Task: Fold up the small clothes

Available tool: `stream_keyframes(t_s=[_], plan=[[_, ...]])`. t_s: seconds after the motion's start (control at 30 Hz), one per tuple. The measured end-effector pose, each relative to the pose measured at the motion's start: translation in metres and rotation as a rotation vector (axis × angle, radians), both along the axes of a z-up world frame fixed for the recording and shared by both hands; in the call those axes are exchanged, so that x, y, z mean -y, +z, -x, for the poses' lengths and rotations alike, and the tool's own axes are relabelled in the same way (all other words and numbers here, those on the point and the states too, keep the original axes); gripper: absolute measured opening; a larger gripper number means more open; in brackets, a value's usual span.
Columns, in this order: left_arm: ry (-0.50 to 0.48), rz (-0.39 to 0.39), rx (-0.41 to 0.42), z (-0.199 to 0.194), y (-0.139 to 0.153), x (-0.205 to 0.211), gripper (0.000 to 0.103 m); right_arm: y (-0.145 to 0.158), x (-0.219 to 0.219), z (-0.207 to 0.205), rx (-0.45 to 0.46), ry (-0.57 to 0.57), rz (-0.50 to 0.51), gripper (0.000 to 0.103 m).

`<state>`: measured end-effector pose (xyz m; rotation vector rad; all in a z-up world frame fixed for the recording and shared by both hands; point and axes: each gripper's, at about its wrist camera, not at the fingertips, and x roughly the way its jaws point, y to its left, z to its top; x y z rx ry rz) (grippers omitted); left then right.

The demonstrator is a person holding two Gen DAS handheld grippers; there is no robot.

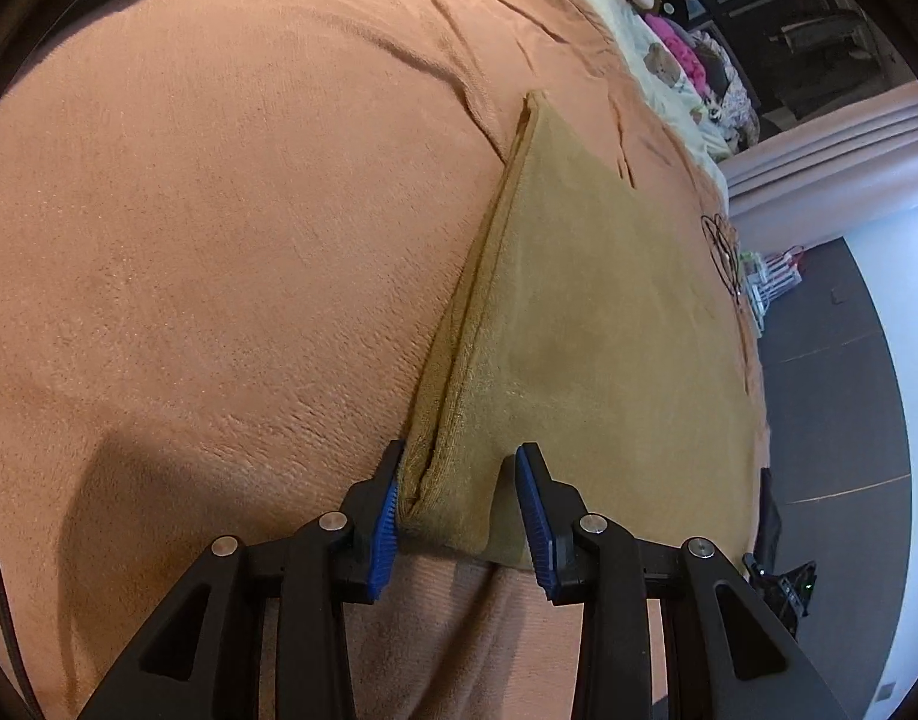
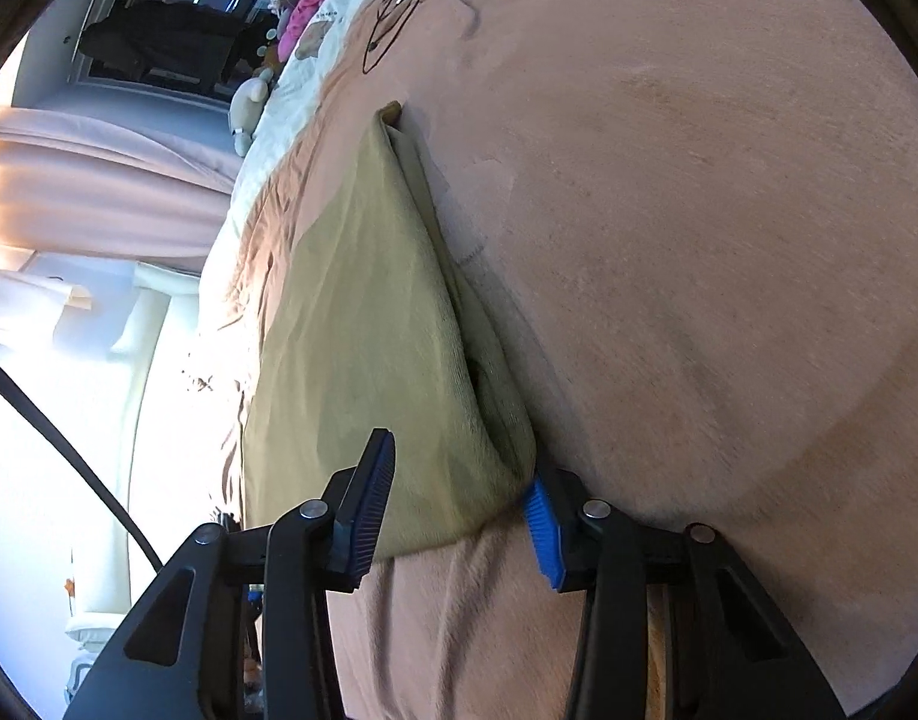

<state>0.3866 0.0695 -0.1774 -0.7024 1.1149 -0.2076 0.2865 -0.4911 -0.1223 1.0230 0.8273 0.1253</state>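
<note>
A folded tan cloth [image 1: 579, 312] lies flat on the peach blanket [image 1: 219, 240].

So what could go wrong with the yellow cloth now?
1. The left gripper has only the folded corner of the tan cloth between its pads, with a gap on one side, so layers might slip out.
2. The right gripper is also at the very corner; the fold gapes there, so it could come undone.
3. The fuzzy blanket may drag the cloth crooked.

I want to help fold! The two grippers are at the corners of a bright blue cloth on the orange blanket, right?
Not quite: the cloth is tan, not blue; only the grippers' pads are blue. Both wrist views show it. The left gripper and right gripper are at its corners on the orange blanket.
</note>
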Motion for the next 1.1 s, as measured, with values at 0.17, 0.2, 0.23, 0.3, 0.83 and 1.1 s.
stream_keyframes(t_s=[0.17,0.2,0.23,0.3,0.83,1.1], plan=[[0.032,-0.027,0.015,0.002,0.002,-0.005,0.008,0.001,-0.004,0.004,0.022,-0.032,-0.040,0.005],[0.033,-0.030,0.024,0.002,0.005,-0.005,0.007,0.002,-0.004,0.006,0.020,-0.038,-0.030,0.005],[0.034,-0.042,0.040,0.004,0.009,-0.006,0.007,0.004,-0.005,0.009,0.021,-0.043,-0.022,0.003],[0.031,-0.054,0.068,0.007,0.019,-0.007,0.006,0.014,-0.010,0.015,0.035,-0.047,0.004,0.003],[0.064,-0.069,0.150,0.073,0.059,-0.038,0.006,0.038,-0.065,0.050,0.069,0.077,0.133,0.002],[0.078,-0.045,0.170,0.118,0.048,-0.044,0.006,0.036,-0.068,0.075,0.042,0.077,0.222,0.003]])
